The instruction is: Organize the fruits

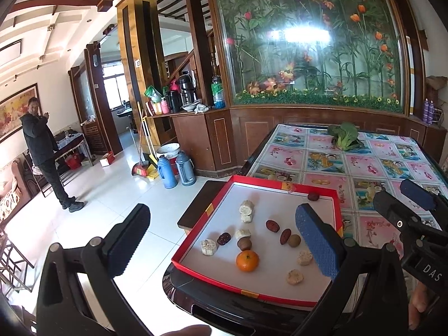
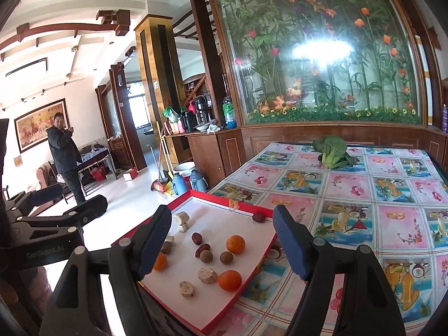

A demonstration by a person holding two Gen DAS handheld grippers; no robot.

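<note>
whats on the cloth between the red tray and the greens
Nothing: in the right wrist view the patterned cloth lies bare between the red tray and the greens.

Glossy white floor (image 1: 117, 196), wooden cabinets (image 1: 193, 137)

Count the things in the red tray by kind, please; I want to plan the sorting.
Oranges: 3
Red dates: 4
Brown round fruits: 3
Pale chunks: 6
Total: 16
</note>
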